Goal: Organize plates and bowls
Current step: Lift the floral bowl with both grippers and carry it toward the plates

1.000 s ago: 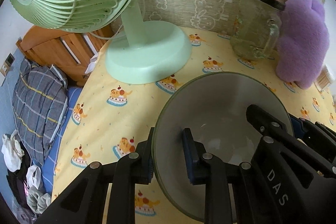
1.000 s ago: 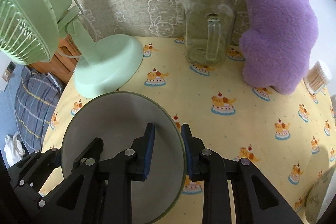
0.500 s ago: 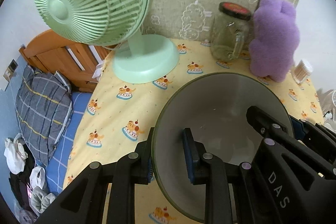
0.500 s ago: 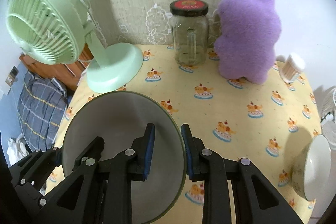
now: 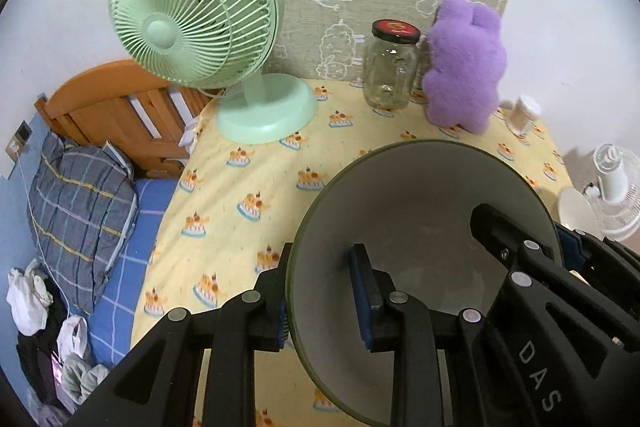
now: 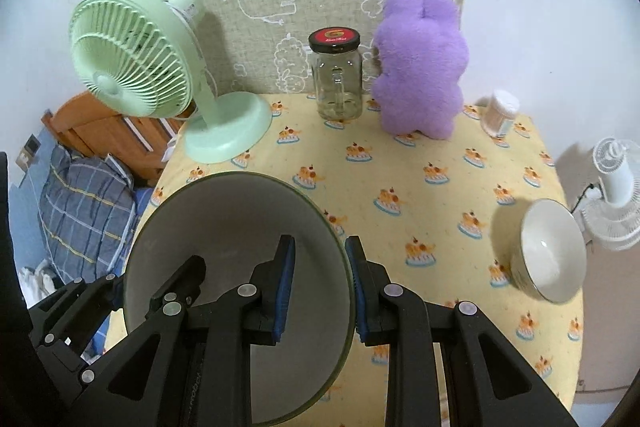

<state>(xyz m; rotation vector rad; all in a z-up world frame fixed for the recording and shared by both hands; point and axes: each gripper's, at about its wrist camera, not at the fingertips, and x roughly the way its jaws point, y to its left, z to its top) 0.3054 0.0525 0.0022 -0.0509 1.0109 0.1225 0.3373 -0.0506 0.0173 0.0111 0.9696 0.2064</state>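
Observation:
A large grey bowl with a dark green rim (image 5: 420,219) (image 6: 224,219) hangs above the yellow tablecloth (image 6: 420,147), carried by both grippers. My left gripper (image 5: 322,251) grips its left rim, one pad outside and one inside; its jaws are opening slightly while the rim stays between them. My right gripper (image 6: 320,243) is shut on the opposite rim. Each gripper also shows in the other's view: the right gripper (image 5: 524,227) and the left gripper (image 6: 156,271). A white bowl (image 6: 552,251) (image 5: 576,207) sits near the table's right edge.
Along the back stand a green desk fan (image 5: 192,15), a lidded glass jar (image 6: 340,83), a purple plush toy (image 6: 420,67) and a cotton swab tub (image 6: 500,111). A bed with a plaid pillow (image 5: 80,195) lies left, and a white floor fan (image 6: 612,183) stands right.
Both grippers have risen and drawn back from the fan and jar with the grey bowl between them. The back wall items look smaller, and the white bowl has come into view.

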